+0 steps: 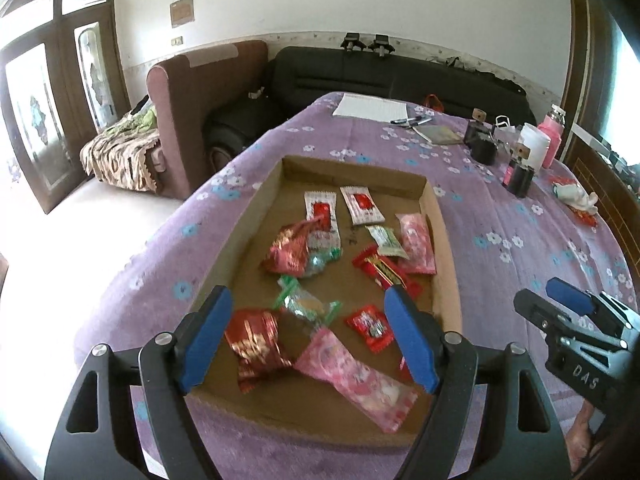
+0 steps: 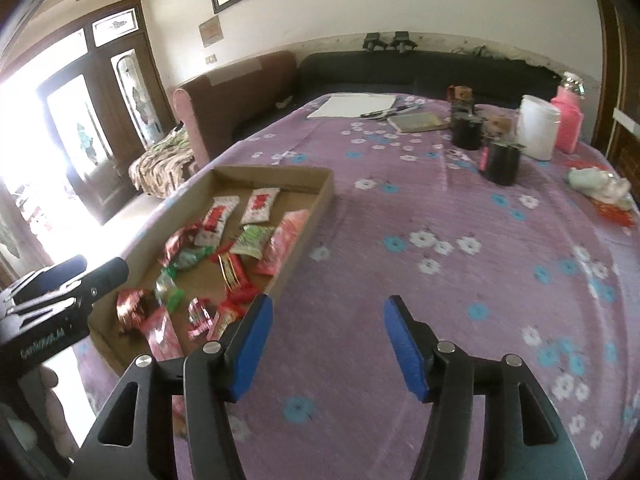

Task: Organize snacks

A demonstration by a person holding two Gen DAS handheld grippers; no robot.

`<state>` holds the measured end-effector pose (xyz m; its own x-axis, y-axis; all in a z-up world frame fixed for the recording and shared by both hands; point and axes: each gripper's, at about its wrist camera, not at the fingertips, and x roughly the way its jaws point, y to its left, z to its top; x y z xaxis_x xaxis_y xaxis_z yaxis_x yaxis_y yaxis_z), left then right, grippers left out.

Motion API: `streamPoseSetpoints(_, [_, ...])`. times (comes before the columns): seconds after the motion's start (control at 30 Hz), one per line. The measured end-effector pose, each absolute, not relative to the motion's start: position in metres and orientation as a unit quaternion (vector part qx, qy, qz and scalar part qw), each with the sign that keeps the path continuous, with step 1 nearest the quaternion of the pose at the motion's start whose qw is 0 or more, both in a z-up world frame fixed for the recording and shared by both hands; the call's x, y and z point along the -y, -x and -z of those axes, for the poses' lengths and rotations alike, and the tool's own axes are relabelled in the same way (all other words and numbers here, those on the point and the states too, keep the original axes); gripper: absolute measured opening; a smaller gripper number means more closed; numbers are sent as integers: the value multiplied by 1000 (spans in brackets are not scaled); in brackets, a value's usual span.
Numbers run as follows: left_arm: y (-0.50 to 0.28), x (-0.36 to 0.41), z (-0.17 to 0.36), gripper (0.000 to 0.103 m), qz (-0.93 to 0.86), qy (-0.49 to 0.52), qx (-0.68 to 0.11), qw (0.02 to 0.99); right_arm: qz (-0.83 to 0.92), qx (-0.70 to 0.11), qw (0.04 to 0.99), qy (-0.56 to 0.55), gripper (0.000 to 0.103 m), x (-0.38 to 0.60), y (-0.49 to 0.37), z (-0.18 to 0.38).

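Note:
A shallow cardboard tray [image 1: 438, 216] [image 2: 320, 200] sits on the purple flowered tablecloth and holds several snack packets: two white-and-red ones [image 1: 362, 205] at the back, pink ones [image 1: 354, 374], red foil ones [image 1: 256, 338], green ones [image 1: 308, 304] and small red ones [image 1: 370, 326]. My left gripper [image 1: 309, 300] is open and empty, hovering over the tray's near end. My right gripper [image 2: 327, 308] is open and empty over bare cloth to the right of the tray; it also shows in the left wrist view [image 1: 560, 300].
At the table's far end lie a white notepad [image 1: 370, 107], pens, a small book [image 2: 418, 122], black jars [image 2: 500, 162], a white container [image 2: 538, 126] and a pink bottle [image 2: 567, 120]. A white crumpled item [image 2: 598, 186] lies at the right edge. Sofas stand behind.

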<state>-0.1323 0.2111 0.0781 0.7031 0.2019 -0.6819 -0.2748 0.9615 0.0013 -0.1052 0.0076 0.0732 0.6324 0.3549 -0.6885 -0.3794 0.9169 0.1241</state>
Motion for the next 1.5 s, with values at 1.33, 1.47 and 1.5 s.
streamPoseSetpoints(1.33, [143,-199,-55,79,-112,45,-399,909,-167,-378,907,76,69,-17,143,-52])
streamPoseSetpoints(1.47, [142,-200,-53,79,-110,46,-402,908,-166,-383,906,74,69,-19,142,-49])
streamPoseSetpoints(1.5, [143,-200,-53,79,-110,47,-402,908,-166,-384,905,73,69,-19,142,-49])
